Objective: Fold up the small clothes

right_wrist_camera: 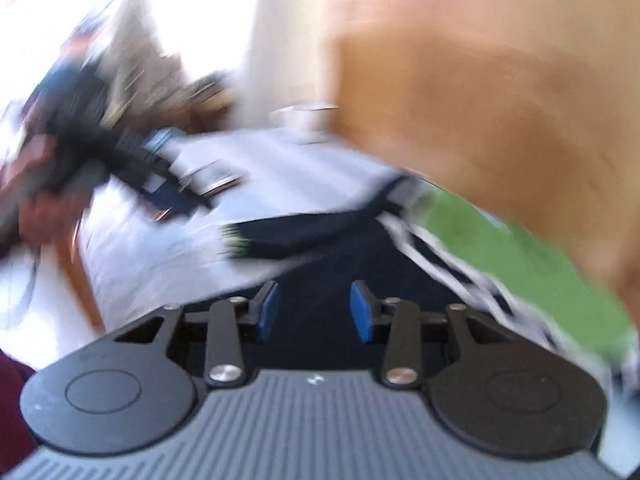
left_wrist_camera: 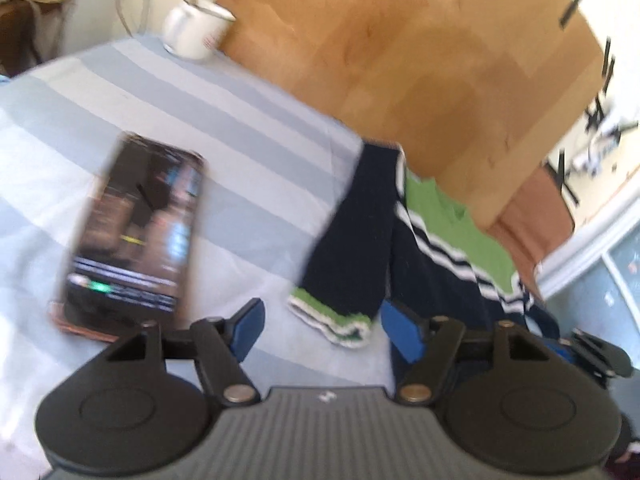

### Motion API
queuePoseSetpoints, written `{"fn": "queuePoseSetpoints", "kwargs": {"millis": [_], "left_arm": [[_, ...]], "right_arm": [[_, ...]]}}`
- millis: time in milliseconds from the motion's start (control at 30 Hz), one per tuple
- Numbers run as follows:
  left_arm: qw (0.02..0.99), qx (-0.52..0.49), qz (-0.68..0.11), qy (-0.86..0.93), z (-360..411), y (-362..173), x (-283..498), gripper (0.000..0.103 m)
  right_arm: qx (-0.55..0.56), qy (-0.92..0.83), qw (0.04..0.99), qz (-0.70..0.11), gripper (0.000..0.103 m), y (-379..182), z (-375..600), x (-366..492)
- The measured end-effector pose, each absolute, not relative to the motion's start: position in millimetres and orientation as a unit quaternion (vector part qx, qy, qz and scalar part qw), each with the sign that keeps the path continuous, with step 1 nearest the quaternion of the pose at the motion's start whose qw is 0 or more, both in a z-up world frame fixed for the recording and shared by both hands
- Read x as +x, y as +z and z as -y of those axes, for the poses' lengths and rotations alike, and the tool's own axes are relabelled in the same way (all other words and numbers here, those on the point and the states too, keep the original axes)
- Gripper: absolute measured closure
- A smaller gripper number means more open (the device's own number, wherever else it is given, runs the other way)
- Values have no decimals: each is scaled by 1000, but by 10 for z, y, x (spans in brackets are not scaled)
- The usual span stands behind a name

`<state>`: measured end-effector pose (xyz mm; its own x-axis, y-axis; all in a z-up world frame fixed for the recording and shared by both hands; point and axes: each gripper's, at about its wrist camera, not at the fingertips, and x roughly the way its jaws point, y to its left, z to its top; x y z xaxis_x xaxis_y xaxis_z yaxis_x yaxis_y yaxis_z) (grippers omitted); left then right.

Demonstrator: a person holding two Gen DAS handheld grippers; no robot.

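A small navy knitted sweater (left_wrist_camera: 424, 268) with white stripes and a green panel lies on the pale blue striped tablecloth (left_wrist_camera: 224, 120). One sleeve is spread to the left, and its green-and-white cuff (left_wrist_camera: 332, 320) rests on the cloth. My left gripper (left_wrist_camera: 326, 330) is open, its blue pads (left_wrist_camera: 248, 328) standing either side of that cuff without touching it. In the blurred right wrist view, my right gripper (right_wrist_camera: 315, 312) hovers open over the sweater's navy body (right_wrist_camera: 340, 240), nothing pinched. The left gripper (right_wrist_camera: 120, 160), held by a hand, shows at the left there.
A phone (left_wrist_camera: 136, 232) with a lit screen lies on the cloth left of the sleeve. A white mug (left_wrist_camera: 192, 28) stands at the far corner. A large cardboard box (left_wrist_camera: 400, 60) rises right behind the sweater. The table's edge (right_wrist_camera: 80, 280) drops off at the left.
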<state>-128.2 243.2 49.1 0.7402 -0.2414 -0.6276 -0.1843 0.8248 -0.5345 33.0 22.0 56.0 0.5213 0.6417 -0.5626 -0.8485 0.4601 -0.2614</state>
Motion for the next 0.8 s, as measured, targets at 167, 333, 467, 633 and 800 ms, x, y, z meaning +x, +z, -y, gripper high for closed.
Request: {"fn": "queuePoseSetpoints", "kwargs": {"millis": [167,333,467,633,800], "left_arm": [[890,-319,-326,2,-2775,501,-1576,37],[891,-330,-310,21,-3023,434,-1692,34],[886,-348,-305,28,-3149,395,-1664,34],[882,-353,-309,32,-3214,395,-1616,34],[884,-346,-316,15,-3087,428,-1411,34]], "right_arm": [[-460,464,744,-138,51,170,-1095,462],[-512,500,686,-131,75,108,-1448,690],[-416,509,732,-181,93,430,-1821,978],[-140,550,806,-169,93,1565,-1797,1400],[30,473,873,-112,92,2382,-914,1988]]}}
